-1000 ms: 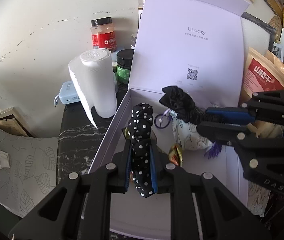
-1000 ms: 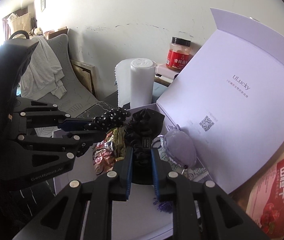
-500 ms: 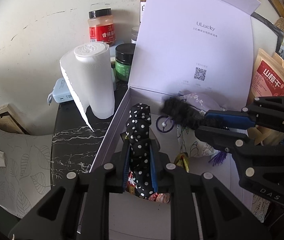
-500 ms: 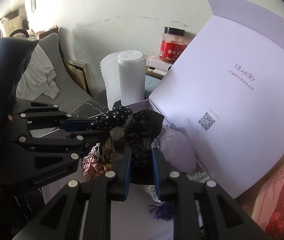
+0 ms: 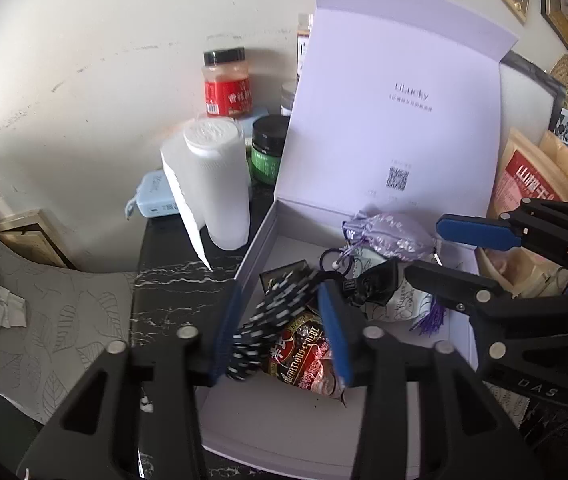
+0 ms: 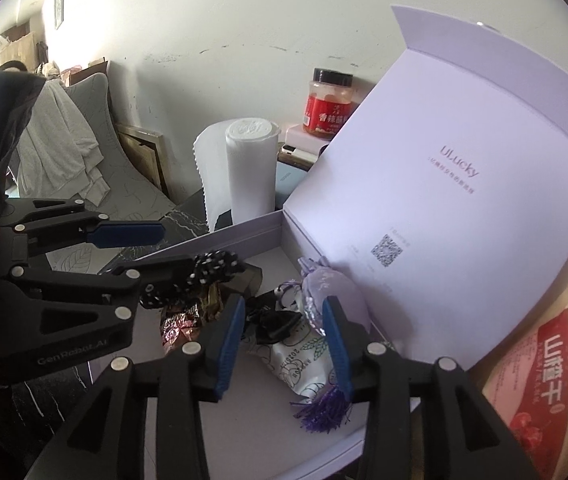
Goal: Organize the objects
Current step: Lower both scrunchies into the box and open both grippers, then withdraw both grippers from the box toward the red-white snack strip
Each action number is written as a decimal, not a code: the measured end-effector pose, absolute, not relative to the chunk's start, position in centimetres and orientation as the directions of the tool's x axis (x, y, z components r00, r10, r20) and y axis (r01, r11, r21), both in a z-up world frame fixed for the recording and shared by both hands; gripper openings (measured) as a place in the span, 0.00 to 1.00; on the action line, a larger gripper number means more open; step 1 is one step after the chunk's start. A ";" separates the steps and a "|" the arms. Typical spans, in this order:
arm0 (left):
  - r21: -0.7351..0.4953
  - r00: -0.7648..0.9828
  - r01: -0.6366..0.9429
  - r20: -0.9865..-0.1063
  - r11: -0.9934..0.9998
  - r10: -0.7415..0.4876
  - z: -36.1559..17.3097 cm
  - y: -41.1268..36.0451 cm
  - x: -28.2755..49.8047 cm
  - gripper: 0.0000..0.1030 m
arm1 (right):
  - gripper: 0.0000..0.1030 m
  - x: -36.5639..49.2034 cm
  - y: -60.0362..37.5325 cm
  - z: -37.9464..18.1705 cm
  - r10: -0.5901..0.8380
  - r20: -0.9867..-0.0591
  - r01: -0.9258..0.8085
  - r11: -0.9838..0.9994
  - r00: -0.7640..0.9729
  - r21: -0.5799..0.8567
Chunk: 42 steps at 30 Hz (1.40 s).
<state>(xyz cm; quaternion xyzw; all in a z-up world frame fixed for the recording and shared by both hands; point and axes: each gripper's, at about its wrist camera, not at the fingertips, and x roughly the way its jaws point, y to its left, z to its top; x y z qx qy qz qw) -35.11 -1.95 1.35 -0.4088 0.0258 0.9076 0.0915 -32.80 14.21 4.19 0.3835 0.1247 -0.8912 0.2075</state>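
Black marble-veined table (image 5: 171, 292) bears lilac box (image 5: 267, 420), against white wall (image 5: 83, 40).

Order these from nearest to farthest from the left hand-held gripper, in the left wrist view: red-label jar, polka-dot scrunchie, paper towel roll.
1. polka-dot scrunchie, between the opening jaws, in the box.
2. paper towel roll, left of the box.
3. red-label jar, by the wall.

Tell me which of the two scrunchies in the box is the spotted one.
The polka-dot scrunchie, black with white dots, lying on the snack wrappers between the left gripper's opening jaws. The other scrunchie is plain black, nearer the lavender pouch.
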 end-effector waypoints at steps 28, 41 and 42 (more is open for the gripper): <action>0.034 -0.781 -0.137 -0.619 -0.990 0.087 12.6 -1.7 -24.1 0.68 | 0.47 -22.6 15.9 14.3 -0.277 -0.602 0.437 -0.890 -0.749 -0.134; 0.041 -0.813 -0.115 -0.578 -0.993 0.070 16.5 -0.7 -16.6 0.76 | 0.58 -16.6 18.3 17.4 -0.264 -0.549 0.405 -0.902 -0.793 -0.152; 0.042 -0.815 -0.111 -0.576 -0.993 0.067 16.7 -0.7 -16.0 0.76 | 0.58 -16.0 18.5 17.5 -0.264 -0.546 0.404 -0.902 -0.795 -0.152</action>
